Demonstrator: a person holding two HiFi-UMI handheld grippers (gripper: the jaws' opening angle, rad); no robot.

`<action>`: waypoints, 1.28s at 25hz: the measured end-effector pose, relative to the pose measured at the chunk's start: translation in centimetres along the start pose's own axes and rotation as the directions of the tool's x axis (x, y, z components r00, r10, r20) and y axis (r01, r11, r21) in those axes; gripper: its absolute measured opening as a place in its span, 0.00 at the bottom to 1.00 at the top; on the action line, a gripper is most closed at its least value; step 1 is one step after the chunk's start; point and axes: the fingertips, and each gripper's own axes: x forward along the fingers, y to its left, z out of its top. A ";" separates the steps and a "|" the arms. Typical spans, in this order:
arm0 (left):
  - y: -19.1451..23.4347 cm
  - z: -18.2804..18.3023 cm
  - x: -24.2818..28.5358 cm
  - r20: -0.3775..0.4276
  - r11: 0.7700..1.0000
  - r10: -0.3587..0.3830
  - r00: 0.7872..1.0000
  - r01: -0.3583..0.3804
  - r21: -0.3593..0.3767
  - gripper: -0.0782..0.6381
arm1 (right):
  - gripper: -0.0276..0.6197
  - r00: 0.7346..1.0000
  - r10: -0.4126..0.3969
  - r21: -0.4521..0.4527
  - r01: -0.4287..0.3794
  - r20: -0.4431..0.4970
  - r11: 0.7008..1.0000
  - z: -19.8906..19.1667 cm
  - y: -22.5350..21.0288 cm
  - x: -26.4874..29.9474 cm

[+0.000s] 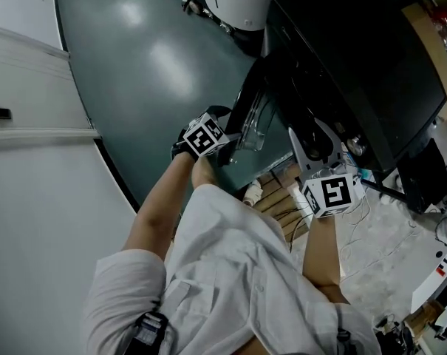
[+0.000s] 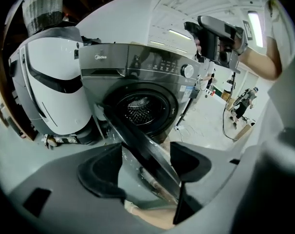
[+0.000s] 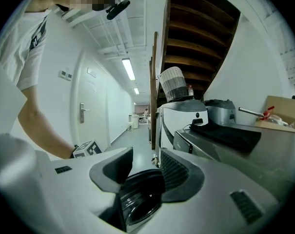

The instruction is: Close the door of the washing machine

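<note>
Bright ceiling strip lights [image 3: 129, 68] glare on the glossy floor [image 1: 160, 54], and both gripper views bend heavily (fisheye, dark corners).

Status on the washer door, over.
Left tongs open, astride the door rim. Right tongs open, gripping nothing. Door wide open, drum exposed. Nothing seen in its swing.

The left forearm [image 1: 160, 205] reaches further forward than the right forearm [image 1: 323, 246], and the left gripper [image 2: 146, 162] and right gripper [image 3: 146, 165] both hold their jaws apart.
</note>
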 end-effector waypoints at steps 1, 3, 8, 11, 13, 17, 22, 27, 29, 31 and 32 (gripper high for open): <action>-0.6 0.6 0.5 0.008 1.000 -0.012 1.000 0.012 0.009 0.55 | 0.35 1.000 -0.015 0.002 0.015 0.002 1.000 -0.1 -0.6 -0.6; -1.7 1.6 1.4 0.016 0.999 -0.033 0.999 0.033 0.017 0.55 | 0.35 0.999 -0.047 0.007 0.047 0.005 0.999 -0.2 -1.8 -1.8; -4.2 3.9 3.6 0.029 0.996 -0.081 0.996 0.079 0.046 0.55 | 0.35 0.993 -0.117 0.017 0.117 0.004 0.993 -0.6 -4.2 -4.3; -5.4 5.5 5.2 0.045 0.992 -0.111 0.993 0.109 0.063 0.54 | 0.35 0.989 -0.150 0.021 0.150 -0.001 0.989 -1.0 -5.3 -5.7; -6.1 6.5 6.0 0.053 0.989 -0.128 0.990 0.123 0.079 0.54 | 0.35 0.985 -0.171 0.024 0.171 -0.003 0.985 -1.3 -5.8 -6.6; -7.2 8.4 7.6 0.059 0.984 -0.149 0.987 0.142 0.105 0.54 | 0.35 0.977 -0.214 0.037 0.214 -0.008 0.976 -1.8 -6.6 -8.4; -8.3 10.9 9.5 0.083 0.983 -0.162 0.983 0.153 0.101 0.54 | 0.35 0.967 -0.255 0.048 0.255 -0.018 0.966 -2.6 -7.5 -10.7; -9.0 13.3 11.8 0.120 0.988 -0.131 0.984 0.119 0.101 0.54 | 0.35 0.954 -0.298 0.052 0.299 -0.024 0.953 -3.3 -8.8 -12.4; -9.1 14.0 12.7 0.132 0.990 -0.110 0.985 0.097 0.099 0.55 | 0.35 0.950 -0.312 0.050 0.313 -0.026 0.948 -3.5 -9.2 -13.0; -9.3 14.7 13.4 0.142 0.992 -0.096 0.985 0.082 0.098 0.55 | 0.35 0.946 -0.324 0.047 0.325 -0.030 0.945 -3.7 -9.5 -13.5; -9.3 15.0 13.7 0.148 0.992 -0.089 0.985 0.074 0.102 0.55 | 0.35 0.944 -0.330 0.046 0.331 -0.032 0.943 -3.8 -9.7 -13.8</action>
